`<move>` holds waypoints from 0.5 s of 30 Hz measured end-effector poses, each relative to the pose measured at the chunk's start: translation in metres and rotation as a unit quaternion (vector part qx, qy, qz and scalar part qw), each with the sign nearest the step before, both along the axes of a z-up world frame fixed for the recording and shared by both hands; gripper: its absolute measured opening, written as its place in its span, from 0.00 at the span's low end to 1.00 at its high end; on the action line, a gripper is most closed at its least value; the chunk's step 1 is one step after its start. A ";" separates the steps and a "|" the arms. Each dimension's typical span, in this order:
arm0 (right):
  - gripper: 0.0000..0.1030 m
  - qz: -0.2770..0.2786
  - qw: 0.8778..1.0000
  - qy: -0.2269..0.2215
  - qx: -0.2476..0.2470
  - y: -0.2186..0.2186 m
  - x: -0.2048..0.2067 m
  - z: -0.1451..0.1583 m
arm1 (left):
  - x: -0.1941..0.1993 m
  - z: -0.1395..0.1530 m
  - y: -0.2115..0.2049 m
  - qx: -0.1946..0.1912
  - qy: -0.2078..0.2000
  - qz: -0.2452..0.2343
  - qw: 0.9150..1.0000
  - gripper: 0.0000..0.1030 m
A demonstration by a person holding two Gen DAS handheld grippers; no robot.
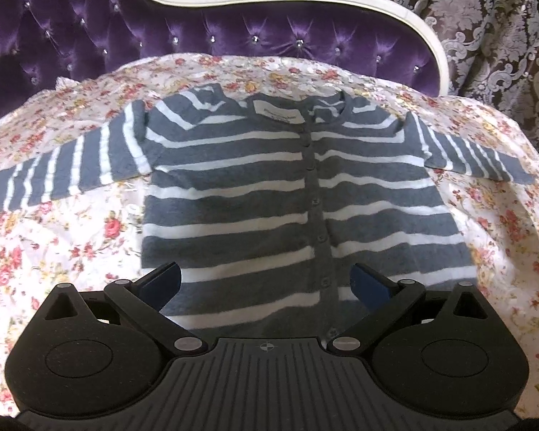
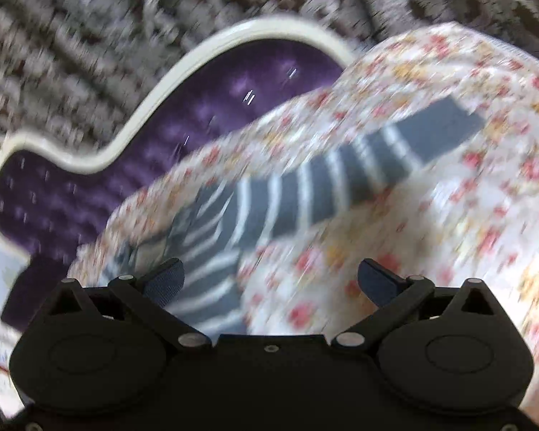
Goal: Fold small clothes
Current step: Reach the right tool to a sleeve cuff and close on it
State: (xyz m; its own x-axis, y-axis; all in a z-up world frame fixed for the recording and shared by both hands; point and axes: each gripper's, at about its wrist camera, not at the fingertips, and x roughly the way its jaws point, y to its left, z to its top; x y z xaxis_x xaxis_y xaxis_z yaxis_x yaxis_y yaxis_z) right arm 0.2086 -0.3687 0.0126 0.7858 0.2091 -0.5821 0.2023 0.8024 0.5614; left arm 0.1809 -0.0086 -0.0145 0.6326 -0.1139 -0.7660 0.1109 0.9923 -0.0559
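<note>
A grey-and-white striped cardigan (image 1: 298,194) lies buttoned, sleeves spread; neck label (image 1: 277,112) unreadable. Left tongs (image 1: 266,282) and right tongs (image 2: 269,280) gape wide, empty.

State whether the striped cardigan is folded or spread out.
Spread out: the striped cardigan lies flat on the floral sheet, buttoned, both sleeves extended sideways.

One striped cardigan (image 1: 305,194) lies spread on one floral sheet (image 1: 72,237), with two sleeves: one (image 1: 64,165) reaching toward nine o'clock, the other (image 1: 474,154) toward three. One row of buttons (image 1: 314,201) runs down its front; seven can be made out, the lowest near the hem. One neck label (image 1: 278,113) sits at twelve o'clock. Behind stands one purple tufted headboard (image 1: 161,32). Two tongs are in sight, the left tongs (image 1: 266,282) and the right tongs (image 2: 271,282), each with two fingers.
</note>
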 end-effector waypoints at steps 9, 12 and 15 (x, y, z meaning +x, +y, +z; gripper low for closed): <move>0.99 -0.108 0.994 0.024 0.014 -0.091 0.046 -0.039 | 0.016 -0.018 -0.005 -0.001 0.025 0.007 1.000 0.99; 0.99 -0.127 0.991 0.032 0.029 -0.109 0.055 -0.056 | 0.020 -0.025 -0.006 0.005 0.030 0.005 1.000 0.99; 0.95 -0.145 0.988 0.035 0.028 -0.118 0.061 -0.068 | 0.025 -0.033 -0.005 0.008 0.037 0.003 0.999 0.99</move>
State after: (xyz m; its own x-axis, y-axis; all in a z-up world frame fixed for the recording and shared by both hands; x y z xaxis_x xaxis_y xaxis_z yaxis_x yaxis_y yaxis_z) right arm 0.2695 -0.4865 -0.0552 0.7761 0.0133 -0.6305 0.4592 0.6734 0.5794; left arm 0.2056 -0.0141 -0.0476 0.5741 -0.0980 -0.8129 0.1008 0.9937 -0.0486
